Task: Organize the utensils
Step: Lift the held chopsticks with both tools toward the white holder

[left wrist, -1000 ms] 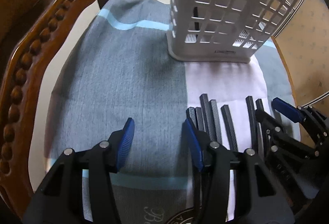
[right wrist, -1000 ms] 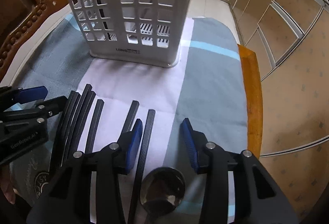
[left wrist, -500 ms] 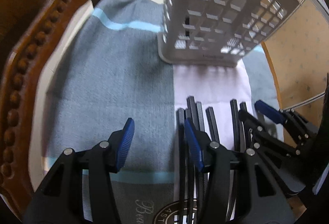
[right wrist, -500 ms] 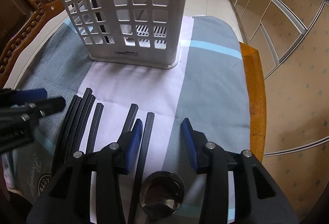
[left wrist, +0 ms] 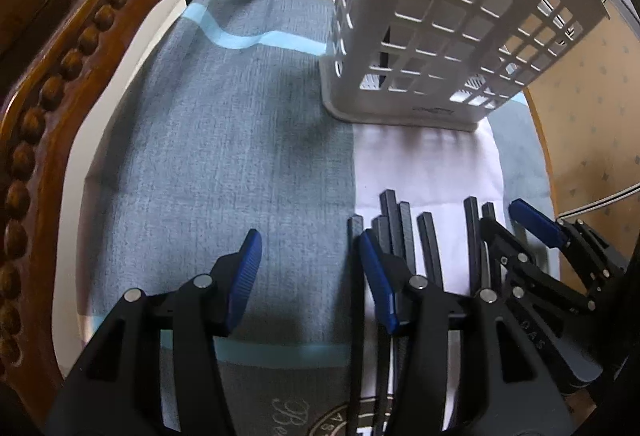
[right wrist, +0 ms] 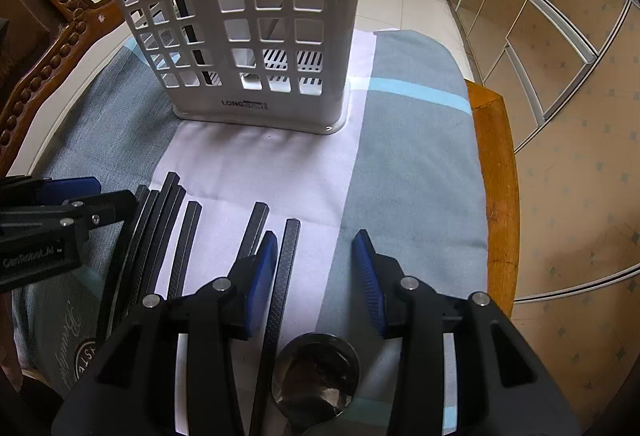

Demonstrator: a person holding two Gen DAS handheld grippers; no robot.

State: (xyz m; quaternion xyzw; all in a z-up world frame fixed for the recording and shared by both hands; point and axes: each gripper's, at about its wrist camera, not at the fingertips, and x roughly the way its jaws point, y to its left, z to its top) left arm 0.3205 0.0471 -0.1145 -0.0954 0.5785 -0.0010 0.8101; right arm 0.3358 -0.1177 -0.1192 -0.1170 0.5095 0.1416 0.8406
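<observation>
- Hovering over the grey-blue cloth point(left wrist: 224, 155), the left gripper point(left wrist: 306, 256) stood left of the white basket point(left wrist: 436, 35) and nearer the camera; its jaws were parted with only bare cloth between them.
- A carved wooden chair back point(left wrist: 60, 83) curved far left of the basket.
- The basket stood upright on the cloth, with a few dark utensils showing through its grid.
- A row of black chopsticks point(right wrist: 188, 240) lay side by side on the white stripe point(right wrist: 260, 171) of the cloth, in front of the basket.
- The right gripper point(right wrist: 316, 268) hung in front of the basket's right corner, jaws apart and gripping nothing; one chopstick ran just beside its left finger.
- A metal spoon bowl point(right wrist: 316, 376) lay below that gripper, farthest from the basket.
</observation>
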